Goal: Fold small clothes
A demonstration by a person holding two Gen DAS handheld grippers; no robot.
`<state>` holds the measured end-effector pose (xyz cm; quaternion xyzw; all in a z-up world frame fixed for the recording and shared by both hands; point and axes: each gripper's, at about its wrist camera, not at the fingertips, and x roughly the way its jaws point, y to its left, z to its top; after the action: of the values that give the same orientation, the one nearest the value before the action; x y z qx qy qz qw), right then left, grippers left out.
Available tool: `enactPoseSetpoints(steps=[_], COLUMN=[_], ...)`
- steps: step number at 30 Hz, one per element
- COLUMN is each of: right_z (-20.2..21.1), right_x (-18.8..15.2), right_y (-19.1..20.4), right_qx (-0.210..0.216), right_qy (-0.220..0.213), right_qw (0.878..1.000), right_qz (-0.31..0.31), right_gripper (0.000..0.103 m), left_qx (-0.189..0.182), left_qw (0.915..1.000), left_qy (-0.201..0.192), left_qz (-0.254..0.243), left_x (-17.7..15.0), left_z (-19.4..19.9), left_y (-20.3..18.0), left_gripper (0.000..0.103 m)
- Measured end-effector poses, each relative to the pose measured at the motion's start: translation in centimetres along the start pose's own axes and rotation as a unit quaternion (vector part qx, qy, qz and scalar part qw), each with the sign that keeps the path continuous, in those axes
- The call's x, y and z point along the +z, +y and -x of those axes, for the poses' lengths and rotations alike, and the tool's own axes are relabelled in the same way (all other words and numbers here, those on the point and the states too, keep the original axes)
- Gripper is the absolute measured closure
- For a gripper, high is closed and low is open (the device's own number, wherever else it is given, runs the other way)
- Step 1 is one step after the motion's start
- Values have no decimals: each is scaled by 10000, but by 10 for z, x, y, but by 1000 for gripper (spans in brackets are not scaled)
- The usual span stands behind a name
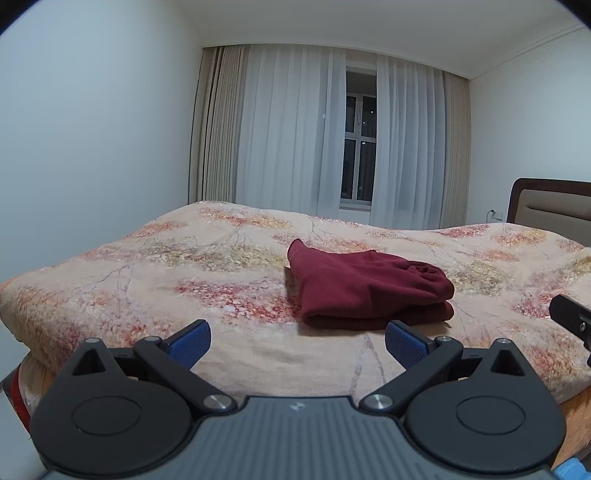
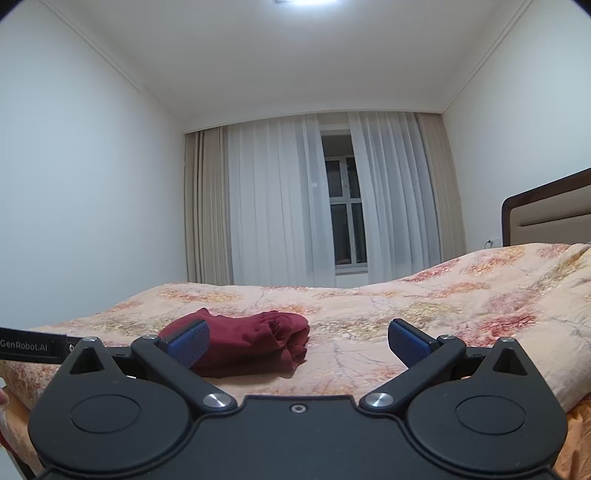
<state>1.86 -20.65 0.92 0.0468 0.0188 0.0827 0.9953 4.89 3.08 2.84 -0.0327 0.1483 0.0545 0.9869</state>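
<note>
Your left gripper (image 1: pixel 297 345) hangs above the near edge of the bed with its blue-padded fingers (image 1: pixel 190 343) spread wide and nothing between them. Your right gripper (image 2: pixel 298 345) is the same: fingers (image 2: pixel 408 341) far apart, empty.

The dark red garment (image 1: pixel 369 286) lies folded in a compact stack on the floral bedspread (image 1: pixel 147 266), near the front of the bed and well clear of both grippers. From the left wrist you see it just right of centre, beyond the gap between the fingers, with two layers visible along its near edge, a bunched, gathered end on the right and a corner sticking up on the left. From the right wrist the same garment (image 2: pixel 255 343) sits left of centre, partly hidden behind the left-hand finger pad, and its gathered end faces you more directly.

Only the left wrist view shows a black part of the other gripper at its right edge, over the bedspread. Only the right wrist view shows a black bar printed "GenRobot.AI" (image 2: pixel 29 347) at its left edge, plus a bright ceiling light (image 2: pixel 306 2). Both views show the white curtains (image 1: pixel 295 133), the dark window (image 1: pixel 360 136) and the padded headboard (image 1: pixel 554 203) on the right.
</note>
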Motion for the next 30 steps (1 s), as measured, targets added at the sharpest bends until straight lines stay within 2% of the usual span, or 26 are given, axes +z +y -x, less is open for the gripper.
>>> enactPoseSetpoints(steps=[9, 14, 30], right_z=[-2, -6, -14], right_x=[-9, -14, -23], right_y=[-1, 1, 1], right_qx=[12, 87, 93], right_qy=[0, 111, 326], right_qw=[10000, 9998, 9994], right_qz=[87, 133, 95], right_gripper=[0, 0, 0], left_qx=[14, -113, -80], left_qw=[9999, 9998, 9995], left_qy=[20, 127, 292], left_qz=[-159, -53, -39], left_x=[-10, -18, -23], left_z=[-2, -6, -14], left_y=[-4, -2, 0], left_gripper=[0, 0, 0])
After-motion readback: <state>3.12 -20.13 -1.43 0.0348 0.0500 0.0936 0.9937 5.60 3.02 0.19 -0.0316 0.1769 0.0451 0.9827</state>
